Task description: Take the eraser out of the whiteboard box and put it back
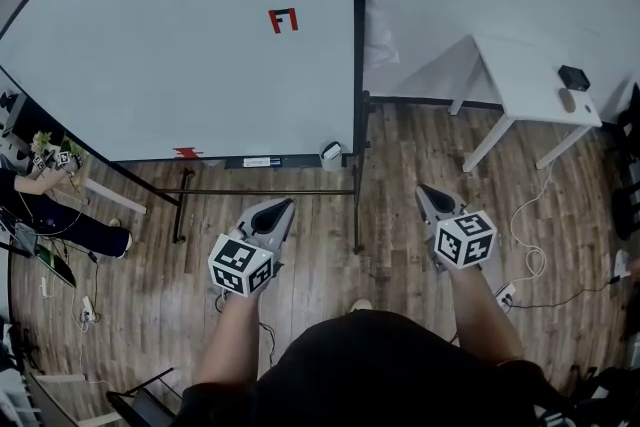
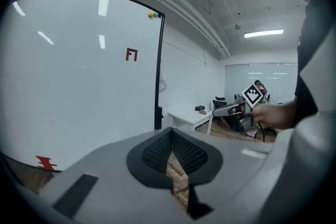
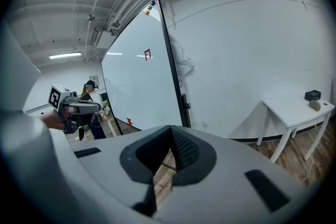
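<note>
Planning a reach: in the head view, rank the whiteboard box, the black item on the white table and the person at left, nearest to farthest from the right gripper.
From the right gripper:
1. whiteboard box, ahead-left.
2. black item, far right on the white table.
3. person, far left.

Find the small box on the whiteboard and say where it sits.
In the head view, the small box sits at the bottom right corner of the whiteboard, just left of the black frame post.
</note>
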Motion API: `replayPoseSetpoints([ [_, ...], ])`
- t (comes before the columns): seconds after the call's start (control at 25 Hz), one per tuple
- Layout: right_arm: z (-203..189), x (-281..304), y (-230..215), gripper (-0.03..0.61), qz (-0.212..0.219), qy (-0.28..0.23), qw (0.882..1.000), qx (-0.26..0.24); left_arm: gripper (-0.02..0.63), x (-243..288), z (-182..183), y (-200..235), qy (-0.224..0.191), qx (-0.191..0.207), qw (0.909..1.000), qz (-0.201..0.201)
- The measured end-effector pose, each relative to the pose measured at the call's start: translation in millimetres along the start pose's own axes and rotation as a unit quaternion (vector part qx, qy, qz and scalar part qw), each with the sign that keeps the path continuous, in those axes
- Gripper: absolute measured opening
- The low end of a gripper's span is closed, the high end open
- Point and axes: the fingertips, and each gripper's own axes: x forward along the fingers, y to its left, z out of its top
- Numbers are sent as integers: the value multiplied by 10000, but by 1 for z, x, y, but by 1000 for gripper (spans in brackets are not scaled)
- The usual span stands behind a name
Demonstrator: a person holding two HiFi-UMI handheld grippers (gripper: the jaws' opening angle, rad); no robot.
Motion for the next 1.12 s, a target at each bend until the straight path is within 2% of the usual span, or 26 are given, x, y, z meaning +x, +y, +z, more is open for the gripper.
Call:
replayPoseSetpoints([
  [0.76,0,29,-32,-9,325,140,9993,-72,11,35,1,6,120,17,9995,308],
  [1.12,-4,34,-37,-9,434,236,9987,-137,11,46,1,3,143,31,9994,323],
])
